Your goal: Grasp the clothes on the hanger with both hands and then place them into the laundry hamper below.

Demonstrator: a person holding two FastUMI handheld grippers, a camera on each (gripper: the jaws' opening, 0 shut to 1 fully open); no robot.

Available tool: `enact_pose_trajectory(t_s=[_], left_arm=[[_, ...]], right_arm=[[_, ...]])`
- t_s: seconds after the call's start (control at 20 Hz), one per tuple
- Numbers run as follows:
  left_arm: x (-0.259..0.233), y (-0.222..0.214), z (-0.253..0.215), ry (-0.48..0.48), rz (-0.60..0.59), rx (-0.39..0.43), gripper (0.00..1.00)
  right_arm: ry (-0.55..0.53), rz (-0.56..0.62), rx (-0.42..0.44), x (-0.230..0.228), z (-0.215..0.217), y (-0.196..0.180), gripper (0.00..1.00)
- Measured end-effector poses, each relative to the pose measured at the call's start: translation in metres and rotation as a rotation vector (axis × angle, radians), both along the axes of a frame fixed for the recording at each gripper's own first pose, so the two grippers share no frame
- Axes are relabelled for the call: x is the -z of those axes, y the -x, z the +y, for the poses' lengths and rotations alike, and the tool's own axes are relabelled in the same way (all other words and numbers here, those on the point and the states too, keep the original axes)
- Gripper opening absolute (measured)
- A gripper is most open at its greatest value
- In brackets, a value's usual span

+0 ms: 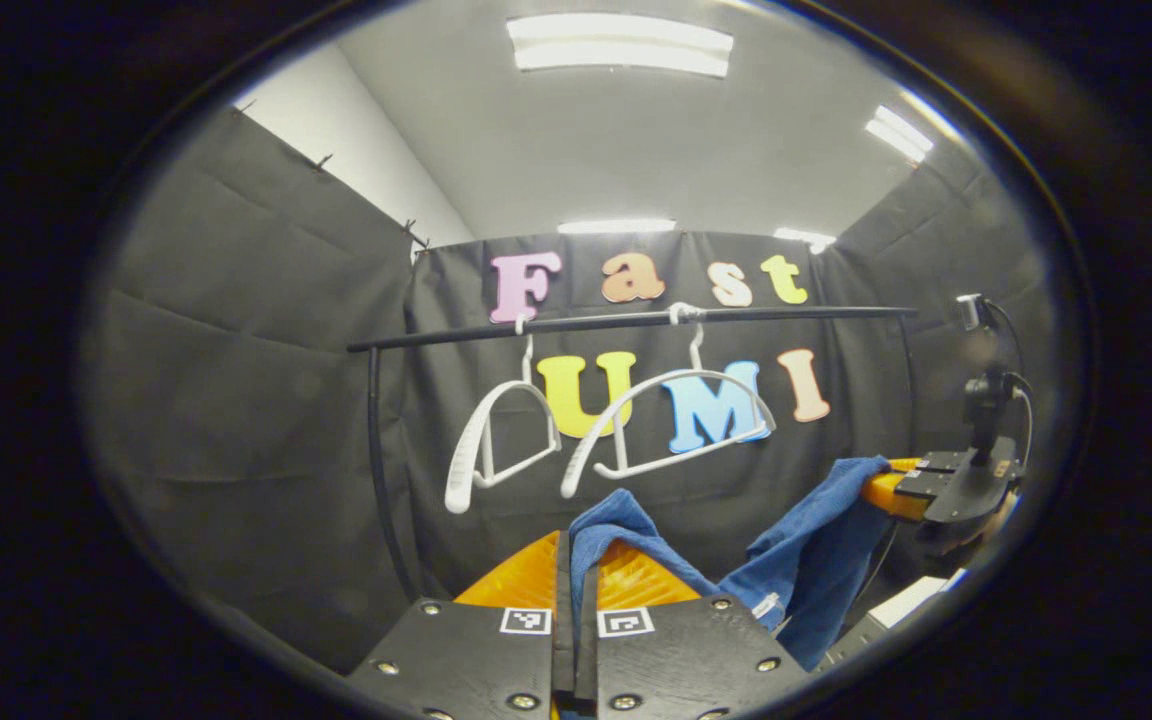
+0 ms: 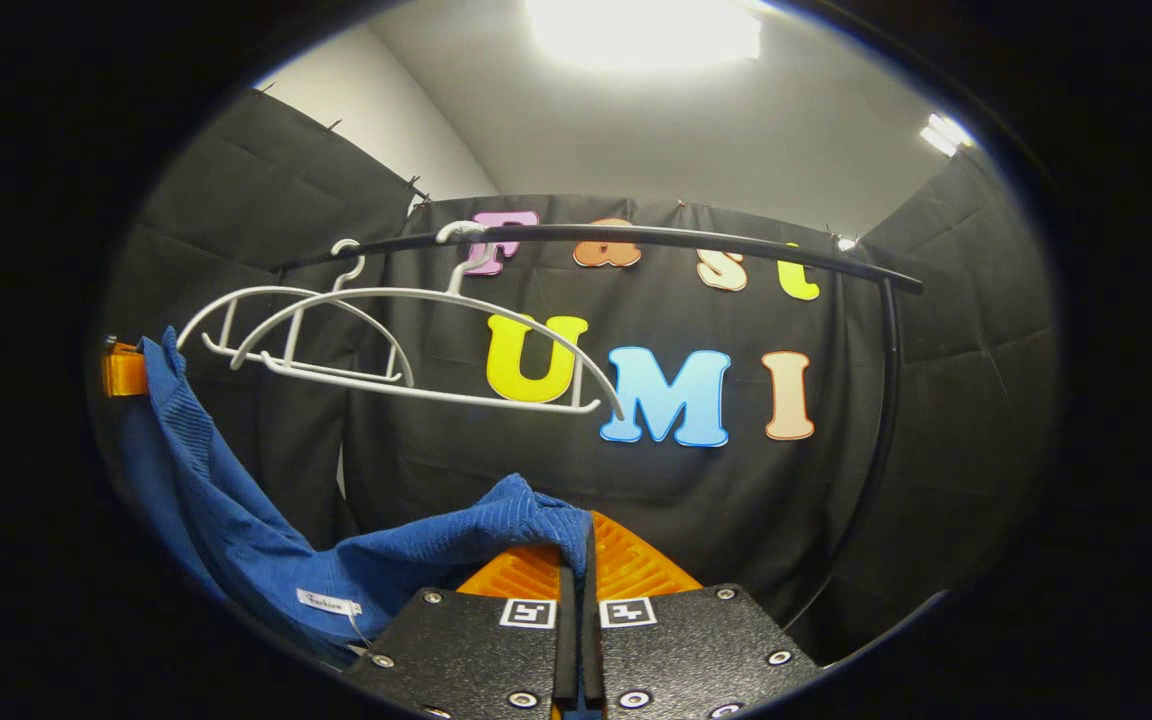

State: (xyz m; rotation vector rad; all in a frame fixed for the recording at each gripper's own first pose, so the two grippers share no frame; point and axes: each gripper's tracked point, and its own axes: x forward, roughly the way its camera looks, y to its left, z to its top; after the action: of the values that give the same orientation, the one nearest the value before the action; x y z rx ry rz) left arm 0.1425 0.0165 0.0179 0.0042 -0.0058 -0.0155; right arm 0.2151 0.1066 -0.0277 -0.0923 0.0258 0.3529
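The left gripper (image 1: 576, 590) is clamped on one bunched edge of the blue ribbed knit garment (image 1: 816, 560), which sags away to its right toward the right gripper (image 1: 901, 490) — that one pinches the cloth's far end. In the right gripper view the right gripper (image 2: 576, 570) is likewise closed on the fabric. Above and ahead of both, two bare white plastic hangers (image 1: 671, 425) hang from a black metal rail (image 1: 636, 322).
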Motion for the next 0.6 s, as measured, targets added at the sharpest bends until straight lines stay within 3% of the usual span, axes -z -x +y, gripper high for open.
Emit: enact_pose_trajectory(t_s=[0.3,0.6], left_arm=[[0.018,0.026,-0.035,0.052,0.029,0.089,0.0],[0.067,0.037,-0.062,0.099,0.095,0.139,0.02]], right_arm=[[-0.041,0.059,-0.061,0.014,0.031,0.067,0.01],[-0.048,0.173,-0.12,0.065,0.055,0.108,0.01]])
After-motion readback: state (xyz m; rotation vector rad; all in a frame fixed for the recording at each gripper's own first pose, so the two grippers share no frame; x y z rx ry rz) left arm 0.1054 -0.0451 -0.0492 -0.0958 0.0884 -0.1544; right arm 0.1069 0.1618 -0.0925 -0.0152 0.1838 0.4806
